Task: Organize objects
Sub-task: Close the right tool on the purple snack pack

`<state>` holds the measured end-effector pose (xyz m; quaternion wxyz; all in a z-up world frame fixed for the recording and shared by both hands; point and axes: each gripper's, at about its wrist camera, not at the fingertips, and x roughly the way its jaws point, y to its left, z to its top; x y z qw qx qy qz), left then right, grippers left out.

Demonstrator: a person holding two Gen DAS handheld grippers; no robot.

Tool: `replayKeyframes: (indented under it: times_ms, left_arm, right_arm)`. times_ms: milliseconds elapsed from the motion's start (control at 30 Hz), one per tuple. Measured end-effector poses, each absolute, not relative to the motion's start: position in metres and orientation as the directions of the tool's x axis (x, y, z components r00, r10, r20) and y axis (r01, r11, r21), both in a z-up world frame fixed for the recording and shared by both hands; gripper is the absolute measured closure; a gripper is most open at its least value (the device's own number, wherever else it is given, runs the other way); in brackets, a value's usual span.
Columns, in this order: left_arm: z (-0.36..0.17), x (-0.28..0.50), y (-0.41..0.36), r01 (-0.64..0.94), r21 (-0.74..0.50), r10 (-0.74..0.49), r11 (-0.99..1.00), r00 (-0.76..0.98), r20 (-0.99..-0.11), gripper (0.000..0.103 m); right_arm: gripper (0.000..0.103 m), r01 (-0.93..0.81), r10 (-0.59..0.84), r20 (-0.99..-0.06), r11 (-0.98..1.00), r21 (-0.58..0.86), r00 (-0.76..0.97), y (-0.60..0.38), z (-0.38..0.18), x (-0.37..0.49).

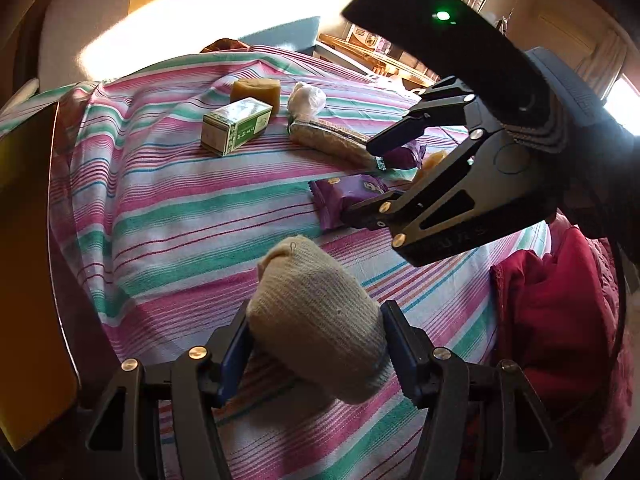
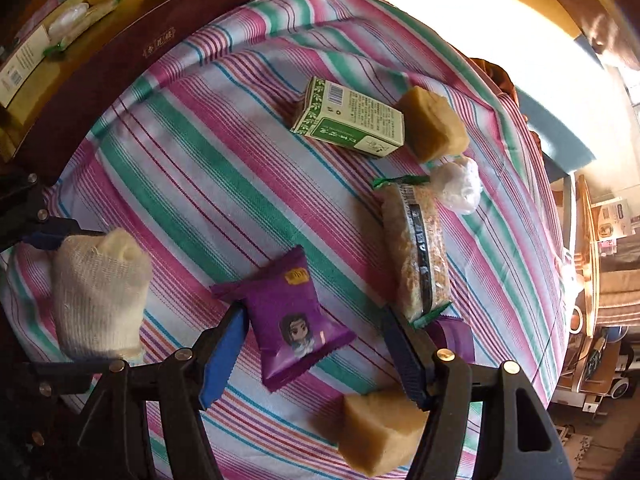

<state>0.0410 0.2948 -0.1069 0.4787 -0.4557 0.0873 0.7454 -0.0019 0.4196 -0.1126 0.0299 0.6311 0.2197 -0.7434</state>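
1. The sorting is looking only partly done. A dark red box [image 2: 132, 40] at the far corner of the counter [image 2: 208, 184] is already holding a few pieces: a tan block, a white wrapped lump and a long clear packet.
2. Most things are still lying loose on the striped cloth: a green carton [image 2: 352, 120], a tan block [image 2: 434, 128] just beside it, a white wrapped ball [image 2: 460, 186], a long cracker packet [image 2: 418, 252], and a purple snack packet [image 2: 290, 316].
3. The left gripper [image 1: 316, 344] is holding a rolled beige sock [image 1: 316, 320], its blue pads pressing the roll from both sides, above the near edge of the counter.
4. The right gripper [image 2: 316, 360] is hanging over the purple snack packet with its jaws standing apart; the packet is lying between them, and the pads are not pressing on it. A second tan block [image 2: 380, 432] is lying close beneath the right-hand finger.
5. Only the right wrist view is showing the box and its contents, the second tan block, and the print on the purple packet.
6. Only the left wrist view is showing the right gripper from outside, and a red cloth [image 1: 560, 320] bunched beside the counter.
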Motion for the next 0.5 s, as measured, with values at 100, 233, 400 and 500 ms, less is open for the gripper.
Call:
replayKeyframes:
  times_ms: [100,233,400,500]
  left_arm:
    - [-0.107,0.041,0.295,-0.793,-0.307,0.635,-0.526,-0.126,-0.762,0.040]
    - [-0.108,0.040,0.296,-0.793,-0.309,0.639,-0.526,-0.128,-0.759,0.040]
    - [-0.107,0.042,0.297,-0.797,-0.299,0.638,-0.524,-0.135,-0.758,0.040]
    - [-0.105,0.044,0.297,-0.801,-0.281,0.630,-0.528,-0.148,-0.762,0.041]
  right_arm:
    - [0.066,0.267,0.147,-0.975,-0.945,-0.189,-0.168,0.430,-0.120,-0.012]
    - [0.066,0.111,0.056,-0.974,-0.990,-0.082,-0.220,0.451,-0.118,-0.007]
    - [0.065,-0.069,-0.042,-0.946,-0.995,0.068,-0.322,0.478,-0.124,0.009]
    - [0.065,-0.072,-0.046,-0.940,-0.995,0.075,-0.338,0.482,-0.125,0.009]
